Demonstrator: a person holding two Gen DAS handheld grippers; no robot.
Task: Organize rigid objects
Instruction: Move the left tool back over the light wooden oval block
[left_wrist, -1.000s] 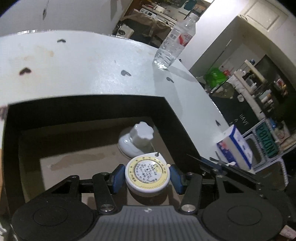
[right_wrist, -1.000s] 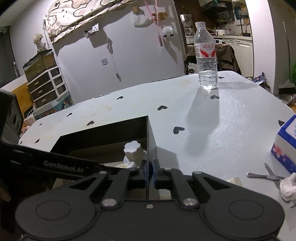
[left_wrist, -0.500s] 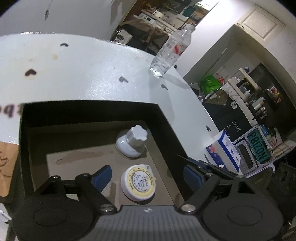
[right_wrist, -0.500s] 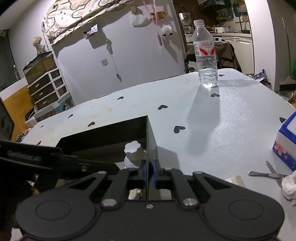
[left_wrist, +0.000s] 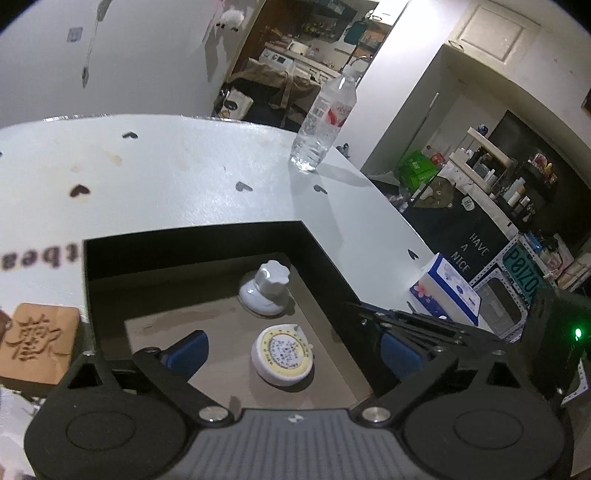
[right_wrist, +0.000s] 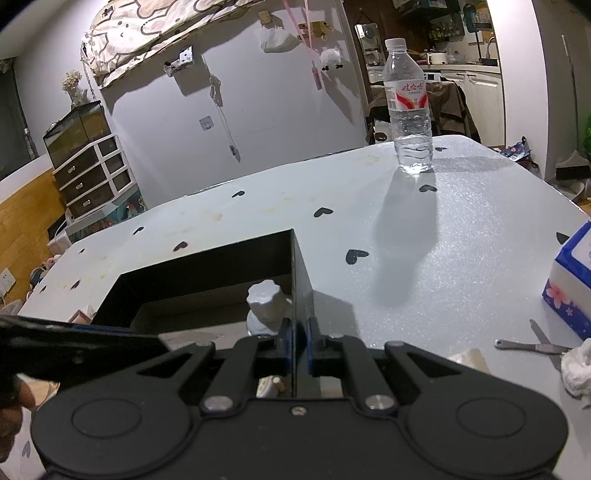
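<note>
The left wrist camera peers steeply down over its claw (left_wrist: 291, 349) into the black box (left_wrist: 325, 254), close above it. The right wrist camera sits low at the box wall (right_wrist: 301, 280), facing across the desk (right_wrist: 443, 229). Both share the box, white knob (left_wrist: 269, 286) and water bottle (right_wrist: 408, 110).

White table (right_wrist: 461, 236) with black hearts; black box (left_wrist: 192, 243); white-and-yellow tape measure (left_wrist: 282, 352); blue-and-white tissue box (left_wrist: 447, 291).
</note>
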